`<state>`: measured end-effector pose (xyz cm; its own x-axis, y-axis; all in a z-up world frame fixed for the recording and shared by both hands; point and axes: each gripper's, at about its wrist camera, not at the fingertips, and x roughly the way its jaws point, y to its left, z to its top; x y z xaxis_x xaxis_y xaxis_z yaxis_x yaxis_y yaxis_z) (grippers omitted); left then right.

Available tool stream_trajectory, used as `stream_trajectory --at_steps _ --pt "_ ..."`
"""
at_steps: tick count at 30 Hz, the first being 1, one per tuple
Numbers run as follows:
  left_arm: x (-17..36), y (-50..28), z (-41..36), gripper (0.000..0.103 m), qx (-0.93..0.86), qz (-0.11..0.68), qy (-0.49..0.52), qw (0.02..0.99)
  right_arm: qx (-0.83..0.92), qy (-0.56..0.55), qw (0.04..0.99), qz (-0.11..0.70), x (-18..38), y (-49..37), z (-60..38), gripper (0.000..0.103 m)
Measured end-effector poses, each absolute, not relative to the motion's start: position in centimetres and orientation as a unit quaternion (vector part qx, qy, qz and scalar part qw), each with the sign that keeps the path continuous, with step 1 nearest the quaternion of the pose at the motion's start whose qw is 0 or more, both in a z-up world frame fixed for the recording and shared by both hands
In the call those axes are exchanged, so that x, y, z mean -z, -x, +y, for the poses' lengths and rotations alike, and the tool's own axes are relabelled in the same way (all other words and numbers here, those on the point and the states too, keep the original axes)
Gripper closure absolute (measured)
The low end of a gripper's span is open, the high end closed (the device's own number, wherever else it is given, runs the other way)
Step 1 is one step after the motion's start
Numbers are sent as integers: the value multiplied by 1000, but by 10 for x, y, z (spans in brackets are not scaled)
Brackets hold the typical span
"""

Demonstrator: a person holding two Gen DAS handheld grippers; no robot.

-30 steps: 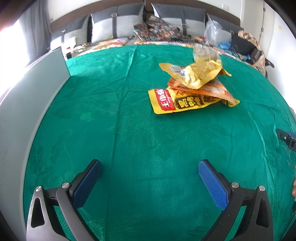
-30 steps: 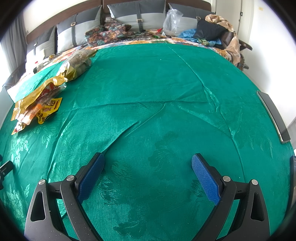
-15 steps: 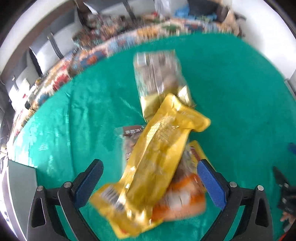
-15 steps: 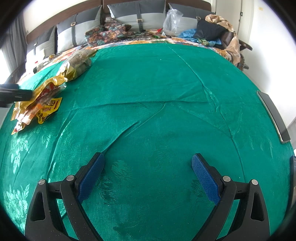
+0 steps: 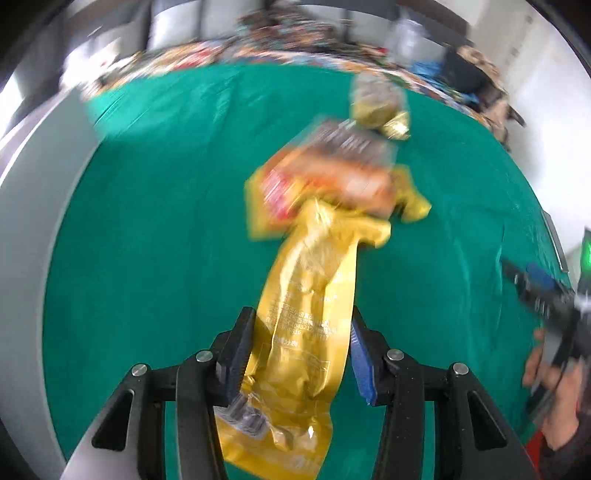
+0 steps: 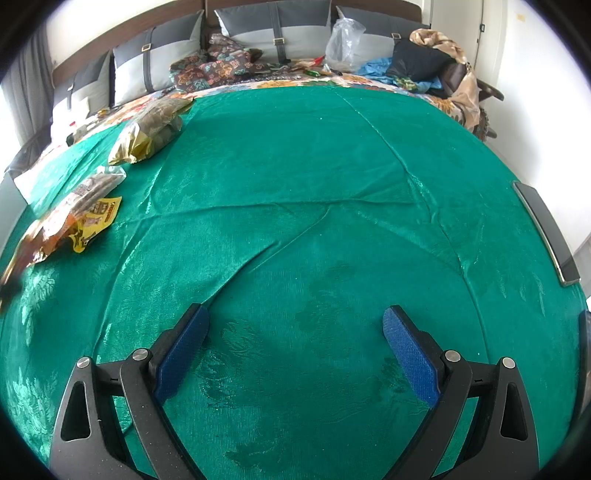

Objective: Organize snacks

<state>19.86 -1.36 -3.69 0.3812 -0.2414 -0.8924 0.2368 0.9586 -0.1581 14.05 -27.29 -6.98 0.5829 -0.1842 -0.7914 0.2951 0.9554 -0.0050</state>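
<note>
My left gripper (image 5: 301, 350) is shut on a long yellow snack packet (image 5: 306, 314), held above the green cloth (image 5: 155, 229). Beyond it lie an orange packet (image 5: 332, 177) on a yellow and red packet (image 5: 266, 199), and a clear and gold bag (image 5: 376, 103) farther back. The left wrist view is blurred by motion. My right gripper (image 6: 295, 347) is open and empty over bare green cloth (image 6: 314, 184). In the right wrist view the orange and yellow packets (image 6: 74, 221) and the clear and gold bag (image 6: 151, 129) lie at the far left.
A grey panel (image 5: 33, 206) borders the cloth on the left. A dark flat device (image 6: 546, 232) lies at the right edge. Pillows (image 6: 266, 33), patterned fabric and a plastic bag (image 6: 343, 40) crowd the far end. The right gripper shows at the right of the left wrist view (image 5: 539, 291).
My left gripper went from open over bare cloth to the packet pile, closed on the long yellow packet and lifted it off the pile. The right gripper has not moved.
</note>
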Motion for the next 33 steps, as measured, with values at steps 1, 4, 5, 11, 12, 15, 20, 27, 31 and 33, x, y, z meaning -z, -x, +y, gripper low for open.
stream_trajectory --at_steps 1,4,5,11,12,15,20,27,31,33 --pt "40 -184 -1 55 129 536 3 834 135 -64 887 436 70 -141 -275 5" --pt "47 -154 15 55 97 527 -11 844 135 -64 887 436 70 -141 -273 5" --pt "51 -151 21 51 88 521 -17 849 135 -64 887 436 70 -141 -273 5" --pt "61 -165 18 4 98 486 -67 866 135 -64 887 436 70 -141 -273 5" --pt "62 -167 20 2 97 482 -67 868 135 -64 887 436 70 -141 -273 6" --pt "66 -174 33 0 85 472 -41 876 135 -64 887 436 70 -141 -274 5" --pt "67 -176 39 0 81 453 -37 887 135 -64 887 436 70 -141 -273 5" --pt "68 -177 39 0 81 453 -37 887 134 -64 887 436 70 -141 -274 5" --pt "67 -177 39 0 81 453 -37 887 134 -64 887 436 70 -141 -273 5" --pt "67 -177 39 0 81 453 -37 887 134 -64 887 436 70 -141 -274 5"
